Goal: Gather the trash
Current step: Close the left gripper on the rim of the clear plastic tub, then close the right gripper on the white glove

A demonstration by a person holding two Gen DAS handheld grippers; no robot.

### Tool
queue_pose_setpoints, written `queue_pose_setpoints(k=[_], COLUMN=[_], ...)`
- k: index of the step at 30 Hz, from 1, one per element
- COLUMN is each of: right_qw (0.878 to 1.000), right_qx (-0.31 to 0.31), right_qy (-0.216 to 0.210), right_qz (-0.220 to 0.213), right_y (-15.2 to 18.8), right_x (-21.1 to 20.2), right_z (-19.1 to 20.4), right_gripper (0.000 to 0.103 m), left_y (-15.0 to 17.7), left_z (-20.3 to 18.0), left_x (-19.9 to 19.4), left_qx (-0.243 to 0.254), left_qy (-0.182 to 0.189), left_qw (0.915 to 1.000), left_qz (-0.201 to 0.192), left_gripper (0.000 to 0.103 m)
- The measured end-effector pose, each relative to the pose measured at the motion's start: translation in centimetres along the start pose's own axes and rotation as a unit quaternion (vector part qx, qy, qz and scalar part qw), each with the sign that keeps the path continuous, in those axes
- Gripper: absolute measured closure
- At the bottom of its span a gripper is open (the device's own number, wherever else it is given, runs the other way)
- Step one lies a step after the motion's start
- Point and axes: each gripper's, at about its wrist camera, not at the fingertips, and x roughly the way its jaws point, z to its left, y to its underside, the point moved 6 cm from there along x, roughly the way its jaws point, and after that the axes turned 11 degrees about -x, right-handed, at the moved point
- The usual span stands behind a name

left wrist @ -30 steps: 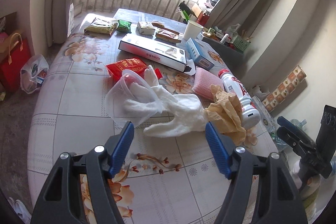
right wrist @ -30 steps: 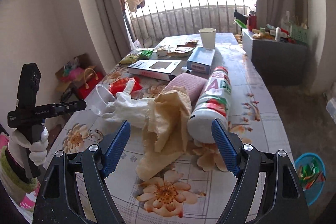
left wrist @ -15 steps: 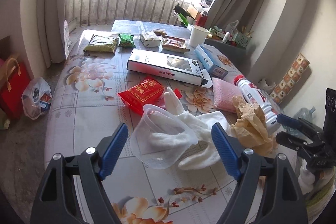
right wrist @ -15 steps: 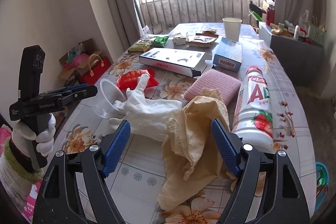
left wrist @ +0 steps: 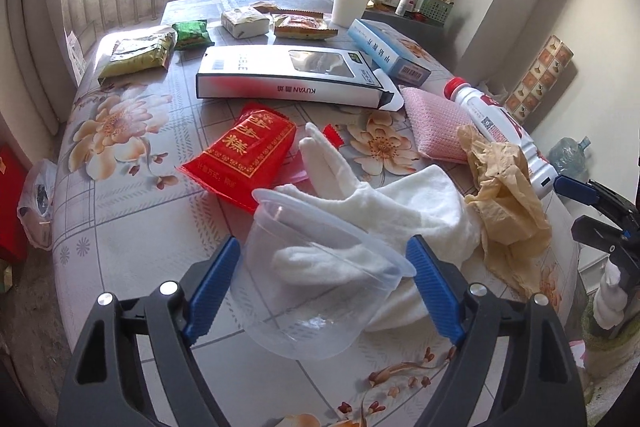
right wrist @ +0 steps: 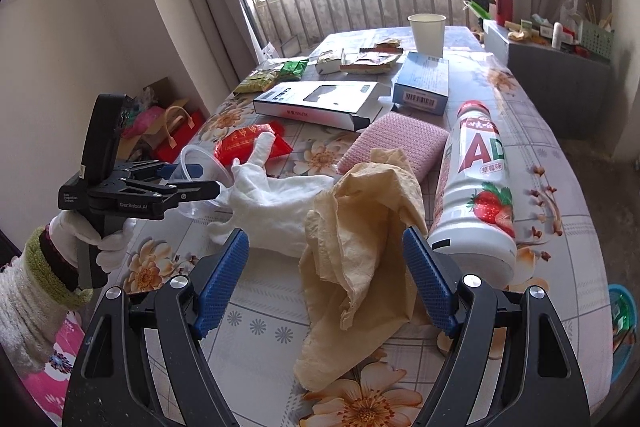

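Note:
A clear plastic cup point(left wrist: 320, 299) lies on its side on a white glove point(left wrist: 400, 203). My left gripper point(left wrist: 324, 259) straddles it with its jaws opening; the pads sit beside the cup wall without squeezing it. In the right wrist view the left gripper point(right wrist: 196, 183) hangs around that cup point(right wrist: 196, 163). A crumpled tan paper point(right wrist: 360, 227) lies between the wide-apart fingers of my right gripper point(right wrist: 324, 255), which is open and holds nothing. A white drink bottle point(right wrist: 476, 187) lies right of the paper. A red packet point(left wrist: 248, 151) sits behind the cup.
A pink sponge point(left wrist: 432, 123), a long white box point(left wrist: 288, 83), a blue box point(left wrist: 388, 51), a paper cup point(left wrist: 350, 7) and snack packets point(left wrist: 136, 55) crowd the far half of the flowered table point(left wrist: 120, 227). A blue bin point(right wrist: 622, 311) stands on the floor at right.
My left gripper has swung left from the glove and come down around the clear cup, its jaws wider. The right gripper shifted left from the bottle to the tan paper, then stayed.

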Motion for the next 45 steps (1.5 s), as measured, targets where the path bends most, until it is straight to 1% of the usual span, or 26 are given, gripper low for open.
queue_pose_setpoints(k=[2,5,7,9,11,14,18,21,24,29,31,33,34,35,36,37,38,39,40,41,43,45], right_qw=[1.0,1.0,1.0,1.0,0.999,0.996,0.992,0.99,0.988,0.984,0.982,0.98,0.979,0.98,0.98,0.98,0.98,0.98,0.98,0.98,0.981,0.983], right_qx=[0.002,0.002,0.001,-0.001,0.0,-0.007,-0.021,-0.037,-0.051,-0.089,-0.095,-0.095,-0.095,-0.1,-0.105,-0.105,-0.102,-0.099,-0.094,-0.086,-0.071,-0.065], right_qy=[0.0,-0.003,-0.008,-0.026,-0.054,-0.093,-0.117,-0.118,-0.112,-0.07,-0.059,-0.056,-0.053,-0.048,-0.041,-0.035,-0.031,-0.032,-0.035,-0.042,-0.053,-0.057], right_qz=[0.001,0.002,0.002,0.003,0.005,0.01,0.036,0.064,0.096,0.14,0.155,0.166,0.17,0.165,0.166,0.167,0.167,0.167,0.169,0.172,0.172,0.161], right_y=[0.1,0.3,0.5,0.5,0.1,-1.0,-2.8,-3.8,-4.0,-3.6,-3.2,-2.6,-2.3,-2.3,-2.3,-2.3,-2.3,-2.3,-2.3,-2.3,-2.3,-2.6], right_x=[-0.2,-0.4,-0.5,-0.5,-0.2,0.8,3.2,5.8,8.5,11.9,12.7,13.2,13.3,13.3,13.2,13.2,13.1,13.0,12.9,12.8,12.5,11.7], right_z=[-0.1,-0.2,-0.1,0.4,1.3,3.4,6.1,8.0,9.4,10.5,10.5,10.4,10.3,10.3,10.3,10.1,10.0,9.8,9.6,9.5,9.3,9.3], right_gripper=[0.027,0.027,0.027,0.027,0.027,0.027,0.028,0.031,0.034,0.035,0.038,0.045,0.046,0.05,0.057,0.061,0.069,0.079,0.085,0.096,0.098,0.099], left_y=[0.5,1.8,2.9,3.9,4.9,6.4,8.1,9.0,9.5,9.8,9.8,9.9,10.0,10.0,10.0,10.1,10.1,10.1,10.1,10.1,10.1,10.0], left_z=[0.0,0.2,0.2,0.4,0.5,0.6,0.6,0.9,1.3,1.9,2.1,2.3,2.4,2.4,2.5,2.6,2.8,2.9,2.9,3.0,3.0,2.9], left_x=[-0.6,-2.0,-3.2,-4.6,-5.8,-6.9,-7.8,-8.1,-8.5,-9.0,-9.2,-9.5,-9.6,-9.7,-9.8,-9.8,-9.8,-9.9,-10.0,-10.1,-10.4,-10.7], left_qx=[-0.005,0.0,0.002,-0.01,-0.026,-0.04,-0.051,-0.057,-0.065,-0.076,-0.08,-0.082,-0.083,-0.084,-0.086,-0.088,-0.09,-0.093,-0.096,-0.098,-0.102,-0.105], left_qy=[-0.008,-0.05,-0.071,-0.072,-0.063,-0.061,-0.061,-0.057,-0.054,-0.043,-0.039,-0.036,-0.034,-0.033,-0.032,-0.032,-0.031,-0.03,-0.029,-0.028,-0.025,-0.023], left_qw=[1.0,0.9987,0.9975,0.9972,0.9973,0.9964,0.9953,0.9951,0.9948,0.994,0.9936,0.9932,0.9929,0.9927,0.9924,0.992,0.9917,0.9913,0.9908,0.9905,0.9897,0.9892], left_qz=[0.002,0.006,-0.001,-0.014,-0.027,-0.043,-0.055,-0.056,-0.057,-0.065,-0.069,-0.075,-0.078,-0.08,-0.082,-0.084,-0.086,-0.089,-0.091,-0.092,-0.097,-0.1], left_gripper=[0.02,0.02,0.02,0.02,0.02,0.02,0.02,0.02,0.02,0.02,0.02,0.02,0.02,0.02,0.02,0.02,0.02,0.02,0.02,0.02,0.02,0.02])
